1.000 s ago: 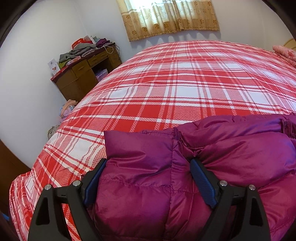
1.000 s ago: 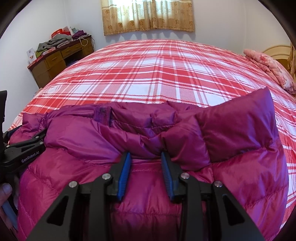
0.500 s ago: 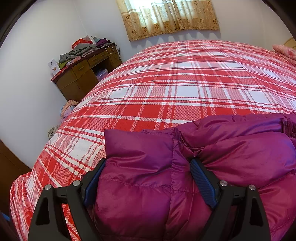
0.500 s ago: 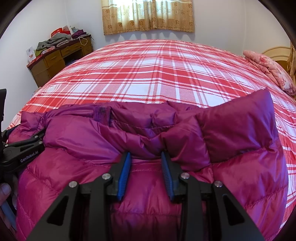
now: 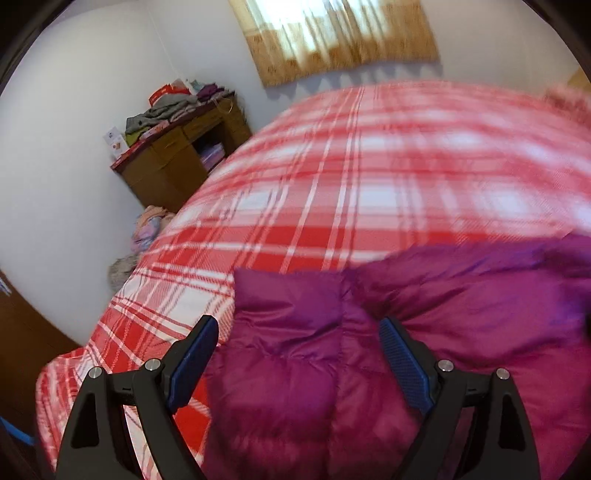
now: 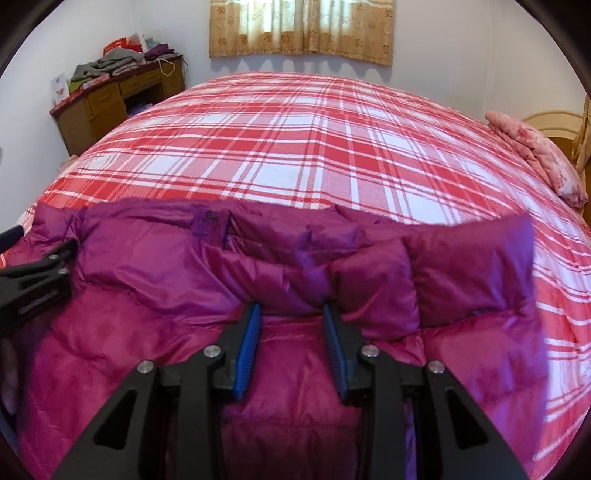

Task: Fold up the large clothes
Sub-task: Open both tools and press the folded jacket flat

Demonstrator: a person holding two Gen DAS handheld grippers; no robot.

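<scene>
A magenta puffer jacket (image 6: 295, 280) lies folded on the near edge of a bed with a red and white plaid cover (image 6: 303, 147). In the left wrist view the jacket's left end (image 5: 295, 350) sits between the fingers of my left gripper (image 5: 295, 332), which stands wide open over it. My right gripper (image 6: 291, 325) is partly open, its blue pads astride a puffy fold near the jacket's middle, without a clear pinch. The left gripper's body (image 6: 33, 288) shows at the left edge of the right wrist view.
A wooden desk (image 6: 107, 99) piled with clothes stands against the far left wall. A curtained window (image 6: 301, 29) is on the back wall. Pink folded bedding (image 6: 535, 158) lies at the bed's right edge. Small items lie on the floor beside the bed (image 5: 147, 229).
My left gripper has lifted and swung, blurring its view, and the jacket's end sits lower between its fingers. My right gripper's jaws have spread slightly wider.
</scene>
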